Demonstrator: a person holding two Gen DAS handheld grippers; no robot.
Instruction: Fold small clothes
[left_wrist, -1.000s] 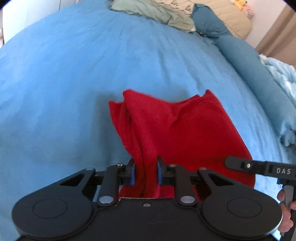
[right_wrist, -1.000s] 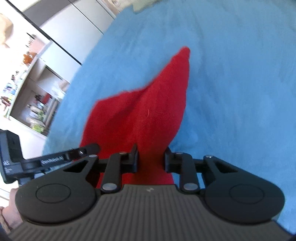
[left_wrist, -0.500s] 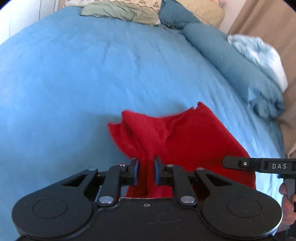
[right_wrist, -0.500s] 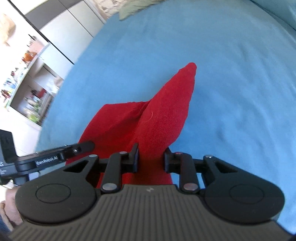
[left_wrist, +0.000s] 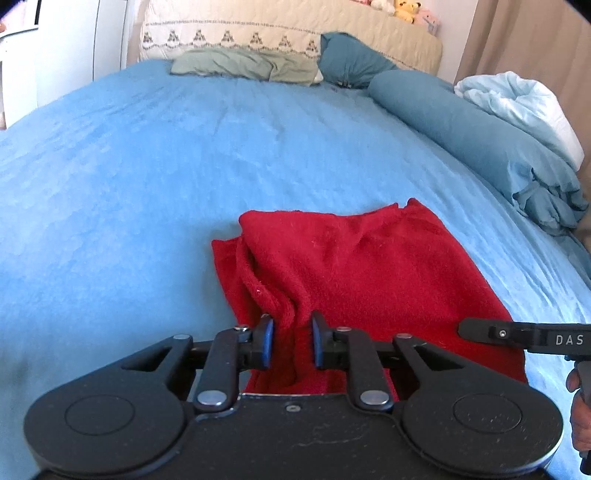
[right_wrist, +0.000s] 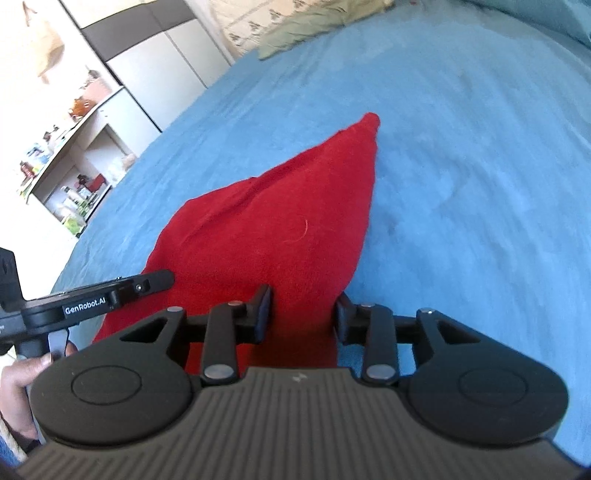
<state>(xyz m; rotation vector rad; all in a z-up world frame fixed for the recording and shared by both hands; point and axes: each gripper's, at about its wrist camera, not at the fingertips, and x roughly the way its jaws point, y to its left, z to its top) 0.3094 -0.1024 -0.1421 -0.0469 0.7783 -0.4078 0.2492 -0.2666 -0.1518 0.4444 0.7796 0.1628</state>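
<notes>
Left gripper (left_wrist: 291, 341): blue-padded jaws pinched on a bunched fold at the near left edge of the red cloth (left_wrist: 354, 273), fabric gathered into a ridge between the pads. Red cloth: fleecy, lying on the blue bedspread (left_wrist: 155, 177) in its near central part, folded over itself so that a lower layer shows along the left side; far edge roughly straight with a small raised corner to the right. Right gripper (right_wrist: 302, 314): jaws set wider apart than the left pair, the cloth's near right part (right_wrist: 266, 236) passing between them; whether the pads actually press the fabric cannot be told. From this view the cloth tapers to a point away from the camera. Background items, left to right: white wardrobe (left_wrist: 66, 55), green pillow (left_wrist: 240, 66), cream quilted headboard cover (left_wrist: 258, 33), dark teal pillow (left_wrist: 351, 62), long teal bolster (left_wrist: 480, 140), pale blue bundled duvet (left_wrist: 517, 99).
</notes>
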